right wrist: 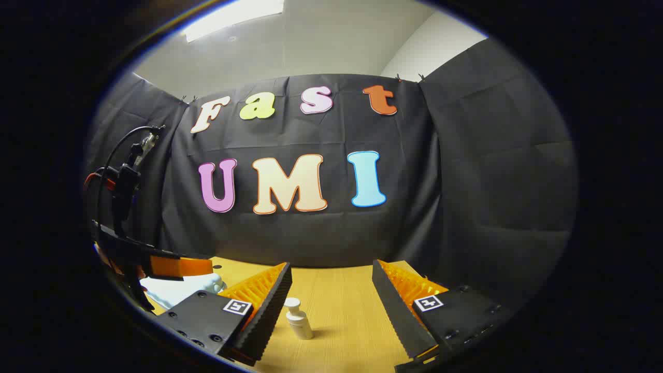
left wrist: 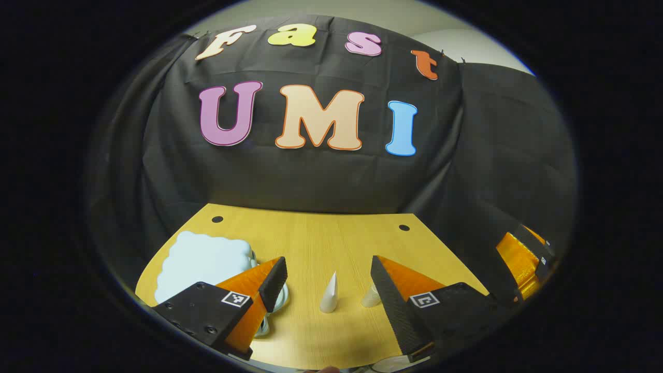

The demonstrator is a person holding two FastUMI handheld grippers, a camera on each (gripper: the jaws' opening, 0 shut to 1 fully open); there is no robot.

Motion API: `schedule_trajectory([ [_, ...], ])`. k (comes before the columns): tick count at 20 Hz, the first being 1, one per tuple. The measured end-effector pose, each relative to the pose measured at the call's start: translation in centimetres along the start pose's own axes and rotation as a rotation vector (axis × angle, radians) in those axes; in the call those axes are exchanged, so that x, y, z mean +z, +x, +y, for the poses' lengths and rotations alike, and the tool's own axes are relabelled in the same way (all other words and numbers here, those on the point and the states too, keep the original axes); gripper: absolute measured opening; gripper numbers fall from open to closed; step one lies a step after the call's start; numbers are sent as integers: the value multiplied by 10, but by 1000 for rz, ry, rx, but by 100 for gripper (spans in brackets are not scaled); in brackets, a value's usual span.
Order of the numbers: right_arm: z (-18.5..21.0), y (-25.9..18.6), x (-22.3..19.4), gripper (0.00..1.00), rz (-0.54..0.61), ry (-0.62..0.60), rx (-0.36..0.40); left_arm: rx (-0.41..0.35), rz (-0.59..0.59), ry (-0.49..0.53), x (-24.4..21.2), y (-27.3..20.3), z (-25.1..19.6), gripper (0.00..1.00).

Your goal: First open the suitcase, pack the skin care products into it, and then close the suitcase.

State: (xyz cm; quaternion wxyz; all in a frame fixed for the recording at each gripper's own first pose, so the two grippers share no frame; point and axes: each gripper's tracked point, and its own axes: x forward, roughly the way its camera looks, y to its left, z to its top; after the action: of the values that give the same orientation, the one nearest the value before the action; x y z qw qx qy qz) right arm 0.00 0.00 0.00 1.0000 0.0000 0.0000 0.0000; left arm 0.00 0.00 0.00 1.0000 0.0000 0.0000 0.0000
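Note:
A pale blue suitcase (left wrist: 202, 264) with a scalloped edge lies flat on the wooden table (left wrist: 321, 238) at the left, its lid down. A white cone-shaped tube (left wrist: 329, 295) stands ahead of my left gripper (left wrist: 327, 269), which is open and holds nothing. A small clear bottle (left wrist: 371, 296) stands partly hidden behind its right finger. In the right gripper view a white capped bottle (right wrist: 299, 318) stands just ahead of my right gripper (right wrist: 331, 272), closer to its left finger; that gripper is open too. The suitcase (right wrist: 181, 287) shows at the left of that view.
The black cloth wall closes off the table's back and right side. Two dark holes (left wrist: 217, 219) sit near the table's far edge. The right gripper (left wrist: 523, 256) hangs at the table's right edge. The left gripper (right wrist: 171, 267), with its cables, hovers over the suitcase.

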Motion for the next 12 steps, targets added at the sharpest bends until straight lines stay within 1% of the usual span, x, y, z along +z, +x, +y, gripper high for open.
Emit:
schedule_trajectory([
  [6, 5, 6, -3, 98, 12, 15, -2, 6, 20, -5, -3, 2, 11, 95],
  [12, 9, 10, -9, 98, 23, -5, -4, 14, 39, -33, -5, 10, 27, 96],
])
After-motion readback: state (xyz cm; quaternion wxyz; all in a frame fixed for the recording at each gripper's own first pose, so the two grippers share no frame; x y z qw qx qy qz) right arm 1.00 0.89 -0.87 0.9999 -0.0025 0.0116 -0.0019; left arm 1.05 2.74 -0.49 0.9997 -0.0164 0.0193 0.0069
